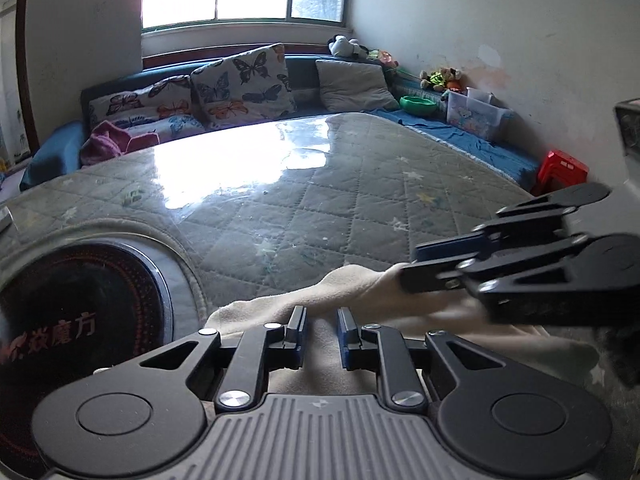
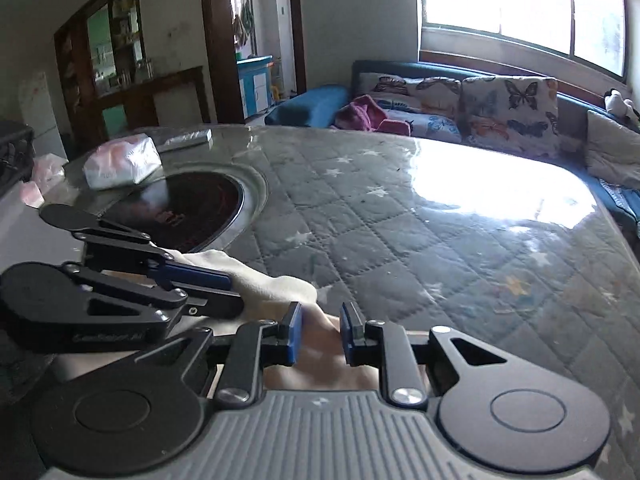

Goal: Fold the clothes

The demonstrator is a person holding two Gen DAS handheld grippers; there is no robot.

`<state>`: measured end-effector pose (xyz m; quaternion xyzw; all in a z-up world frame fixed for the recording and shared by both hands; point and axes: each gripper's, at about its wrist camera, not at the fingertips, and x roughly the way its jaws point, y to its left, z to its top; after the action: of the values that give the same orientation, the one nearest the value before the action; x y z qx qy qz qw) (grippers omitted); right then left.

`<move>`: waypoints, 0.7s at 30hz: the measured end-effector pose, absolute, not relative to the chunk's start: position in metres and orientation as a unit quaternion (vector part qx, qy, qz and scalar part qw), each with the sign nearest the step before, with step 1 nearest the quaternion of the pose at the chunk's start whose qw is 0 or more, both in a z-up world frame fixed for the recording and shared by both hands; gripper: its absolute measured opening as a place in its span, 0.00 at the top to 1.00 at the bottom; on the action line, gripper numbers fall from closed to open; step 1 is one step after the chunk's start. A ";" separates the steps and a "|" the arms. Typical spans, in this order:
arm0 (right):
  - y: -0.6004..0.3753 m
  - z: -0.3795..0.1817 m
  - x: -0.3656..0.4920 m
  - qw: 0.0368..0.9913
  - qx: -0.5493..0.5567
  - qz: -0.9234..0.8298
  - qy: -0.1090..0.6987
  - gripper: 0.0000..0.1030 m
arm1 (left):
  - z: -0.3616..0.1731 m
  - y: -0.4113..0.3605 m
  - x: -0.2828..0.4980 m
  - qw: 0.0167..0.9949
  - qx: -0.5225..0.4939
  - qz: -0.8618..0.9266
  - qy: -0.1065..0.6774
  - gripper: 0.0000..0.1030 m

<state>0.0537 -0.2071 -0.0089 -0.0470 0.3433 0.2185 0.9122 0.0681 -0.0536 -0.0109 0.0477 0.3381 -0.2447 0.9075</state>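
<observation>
Left wrist view: left gripper (image 1: 322, 330) sat low at near edge of the table (image 1: 320, 200), jaws narrow w/ cream cloth (image 1: 304, 300) bunched between the pads; looked pinched, tho contact itself was partly hidden. Cloth ran as a long band from there off to the right, where the right gripper (image 1: 412, 268) came in sideways, tips on its far end. So long axis lay across the view, gripper to gripper, both about equally near. Round burner (image 1: 80, 312) sat left of the cloth.

Right wrist view: right gripper (image 2: 320, 330) had jaws narrow too, cloth (image 2: 276, 286) between them, prob. pinched. Left gripper (image 2: 236, 292) entered from the left, clamped on the cloth's other end. This view alone showed a white packet (image 2: 120, 164) beyond the burner (image 2: 200, 208); the other alone showed the cloth's trailing part at right.
</observation>
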 end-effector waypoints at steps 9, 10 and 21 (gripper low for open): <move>-0.204 -0.013 0.059 0.916 -0.055 0.209 0.338 0.81 | -0.009 -0.048 0.069 0.911 0.025 -0.238 0.336 0.80; -0.206 -0.009 0.054 0.918 -0.055 0.210 0.332 0.81 | -0.009 -0.048 0.068 0.911 0.024 -0.238 0.335 0.80; -0.208 0.003 -0.016 0.923 -0.094 0.210 0.307 0.81 | 0.008 -0.052 0.035 0.922 0.022 -0.244 0.299 0.74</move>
<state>-0.0158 -0.2078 0.0031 -0.0945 0.3073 0.2102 0.9233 0.0349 -0.0525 0.0077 0.0215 0.2989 -0.2443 0.9223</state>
